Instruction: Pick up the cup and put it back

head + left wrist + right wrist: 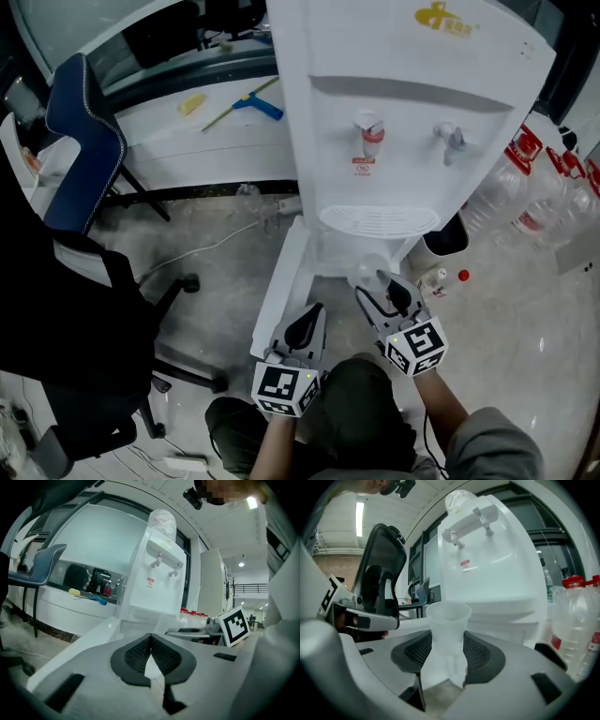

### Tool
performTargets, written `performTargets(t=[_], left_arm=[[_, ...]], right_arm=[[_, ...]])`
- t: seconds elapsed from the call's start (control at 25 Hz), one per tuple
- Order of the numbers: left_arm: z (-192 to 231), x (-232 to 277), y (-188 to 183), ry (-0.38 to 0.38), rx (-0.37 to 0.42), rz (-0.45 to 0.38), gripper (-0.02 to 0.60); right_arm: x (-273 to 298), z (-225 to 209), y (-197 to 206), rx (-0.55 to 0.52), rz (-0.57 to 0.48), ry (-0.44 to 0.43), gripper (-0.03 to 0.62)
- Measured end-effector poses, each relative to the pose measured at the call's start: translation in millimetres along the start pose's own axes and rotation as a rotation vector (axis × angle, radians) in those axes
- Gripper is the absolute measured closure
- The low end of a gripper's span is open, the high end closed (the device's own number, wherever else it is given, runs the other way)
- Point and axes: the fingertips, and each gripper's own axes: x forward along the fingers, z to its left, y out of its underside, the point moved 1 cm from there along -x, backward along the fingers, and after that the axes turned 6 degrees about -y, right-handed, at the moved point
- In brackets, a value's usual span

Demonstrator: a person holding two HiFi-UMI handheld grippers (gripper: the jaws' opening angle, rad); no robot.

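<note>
Head view: the right gripper (377, 286) grips a clear cup (368, 272) upright, low in front of the white dispenser (394, 141), below its drip tray (380, 220). The left gripper (305, 328) hangs just beside it on the left, fingers closed on nothing. A blue chair (84, 131) stands at left, bottles (525, 187) at right

Left gripper view: the pads (136, 653) meet at their tips with nothing between them; the dispenser stands ahead

Right gripper view: the cup sits upright between the fingers (417, 651), whose pads press its sides
</note>
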Motion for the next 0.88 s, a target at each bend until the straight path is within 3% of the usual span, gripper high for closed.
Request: performTargets(t=[0.16,0.36,0.6,0.88], left_arm=[[-4,-11,-29,0.009,0.024,-0.030,0.572],[-18,-24,-59,0.030,0.141,-0.060,0.572],[-20,-43,-86,0.008,0.148,-0.135,0.572],[-23,-45,-78,-0.002,0.147,-0.126,0.572]], right_arm=[[-17,14,-48,-0.045,-0.046,-0.015,0.381],[-33,33,-88,-0.074,-0.100,-0.037,0.381],[-40,48,-102,-0.113,-0.110,-0.046,0.381],[-44,49,-98,-0.116,-0.102,-0.042,0.379]])
